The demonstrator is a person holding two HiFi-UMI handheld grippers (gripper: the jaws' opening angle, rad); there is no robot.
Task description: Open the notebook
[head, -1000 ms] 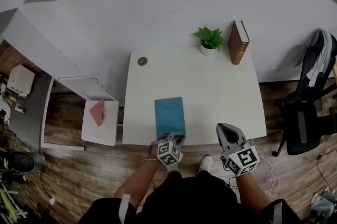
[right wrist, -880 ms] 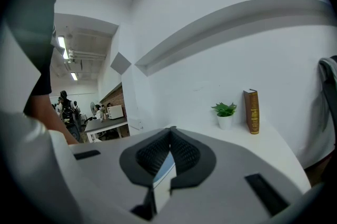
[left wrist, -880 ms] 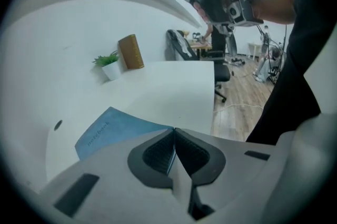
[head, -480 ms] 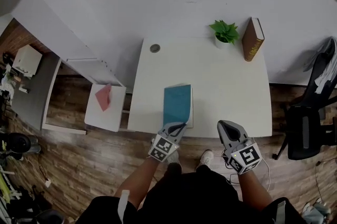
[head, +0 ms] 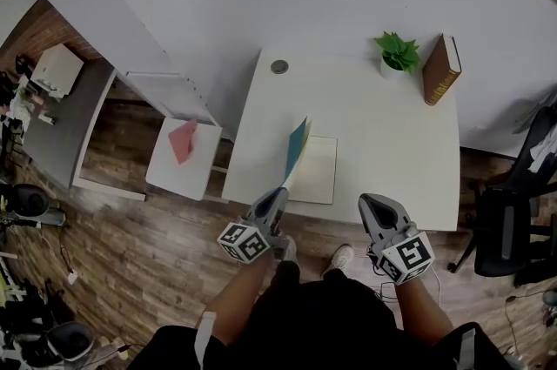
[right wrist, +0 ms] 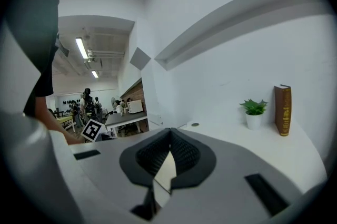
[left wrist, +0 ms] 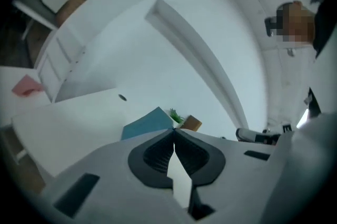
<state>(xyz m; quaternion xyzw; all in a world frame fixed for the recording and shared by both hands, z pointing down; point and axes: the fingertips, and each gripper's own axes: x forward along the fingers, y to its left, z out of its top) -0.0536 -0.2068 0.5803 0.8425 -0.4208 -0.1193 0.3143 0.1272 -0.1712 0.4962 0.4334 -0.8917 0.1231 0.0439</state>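
Both tongs shut: left tongs [head: 279,193] pinch notebook [head: 320,172] cover [head: 298,149], upright just ahead, spine pointing away; right tongs [head: 371,202] empty, farther.

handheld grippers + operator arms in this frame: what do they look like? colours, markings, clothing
The left gripper and right gripper match: light grey, tapered bodies, each carrying a white cube printed with black square markers. In the gripper views, the jaws have black ribbed pads set in a dark surround. The person wears a black top.

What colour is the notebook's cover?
The cover is teal blue, clearest in the head view.
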